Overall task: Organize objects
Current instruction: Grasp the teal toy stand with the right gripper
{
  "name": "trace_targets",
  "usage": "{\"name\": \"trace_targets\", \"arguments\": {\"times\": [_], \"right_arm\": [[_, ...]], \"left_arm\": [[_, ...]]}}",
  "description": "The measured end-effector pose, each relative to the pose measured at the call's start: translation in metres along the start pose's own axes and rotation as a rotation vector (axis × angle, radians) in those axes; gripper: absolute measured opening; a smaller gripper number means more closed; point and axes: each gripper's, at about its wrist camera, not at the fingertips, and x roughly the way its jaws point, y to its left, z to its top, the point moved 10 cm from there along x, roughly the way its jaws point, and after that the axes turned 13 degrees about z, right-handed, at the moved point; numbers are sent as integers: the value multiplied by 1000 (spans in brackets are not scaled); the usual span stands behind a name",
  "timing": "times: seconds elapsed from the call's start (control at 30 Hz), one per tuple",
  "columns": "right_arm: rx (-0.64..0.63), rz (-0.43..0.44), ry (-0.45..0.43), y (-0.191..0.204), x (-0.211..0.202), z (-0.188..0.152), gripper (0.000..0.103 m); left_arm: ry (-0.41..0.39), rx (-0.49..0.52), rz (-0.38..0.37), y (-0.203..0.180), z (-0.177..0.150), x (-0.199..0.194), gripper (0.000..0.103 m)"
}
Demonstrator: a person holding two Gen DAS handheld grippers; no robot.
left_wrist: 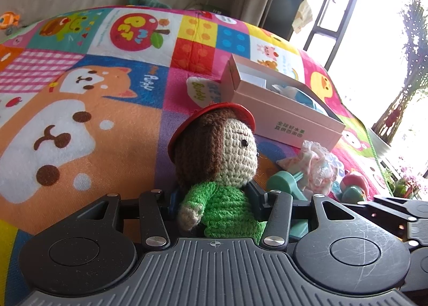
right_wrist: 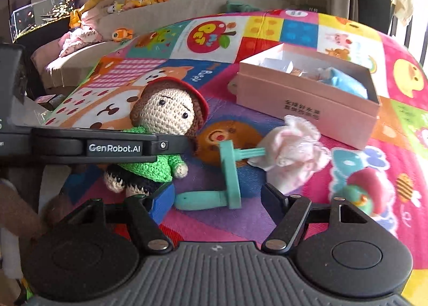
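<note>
A cartoon play mat [left_wrist: 80,118] is carrying the clutter. The left gripper [left_wrist: 214,207] is clenching the crochet doll [left_wrist: 219,156]; the right gripper [right_wrist: 214,199] is hanging released. Next, seemingly, carrying the doll into the pink box [left_wrist: 283,110] beyond it.

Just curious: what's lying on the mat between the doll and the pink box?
In the right wrist view, a teal toy and a frilly pink cloth lie between the doll and the box, on the mat.

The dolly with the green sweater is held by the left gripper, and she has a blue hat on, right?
Not quite. The dolly is held in the left gripper, jaws shut on her green sweater, but her hat is red, not blue. Both wrist views show it.
</note>
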Motion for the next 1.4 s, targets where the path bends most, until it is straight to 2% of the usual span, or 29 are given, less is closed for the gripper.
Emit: {"name": "trace_targets", "arguments": {"times": [0.07, 0.17, 0.27, 0.4, 0.5, 0.6, 0.8, 0.97, 1.0, 1.13, 1.23, 1.37, 1.4], "right_arm": [[1, 15, 4, 0, 2, 2, 59], [-40, -13, 13, -5, -4, 1, 58], [-75, -105, 15, -22, -17, -1, 58], [-41, -218, 7, -51, -32, -1, 58], [54, -169, -20, -57, -35, 2, 59], [128, -101, -41, -50, -28, 5, 65], [126, -95, -34, -37, 5, 11, 67], [173, -115, -39, -48, 23, 23, 68], [174, -113, -37, -50, 25, 25, 67], [148, -80, -25, -46, 19, 26, 33], [125, -65, -53, -46, 0, 23, 26], [136, -67, -59, -55, -18, 13, 27], [144, -67, -64, -56, -20, 11, 30]], "left_arm": [[0, 0, 0, 0, 0, 0, 53], [0, 0, 0, 0, 0, 0, 53], [0, 0, 0, 0, 0, 0, 53], [0, 1, 1, 0, 1, 0, 53], [0, 2, 2, 0, 1, 0, 53], [0, 1, 1, 0, 1, 0, 53], [0, -1, -1, 0, 1, 0, 53], [1, -13, -4, 1, 1, -1, 53], [1, -11, -2, 1, 1, -1, 53], [0, -8, 2, 0, 1, -1, 53], [-1, -5, 6, 0, 1, -1, 53], [-3, 13, 23, -2, 0, -1, 53], [-4, 19, 28, -3, 0, -1, 53]]}}
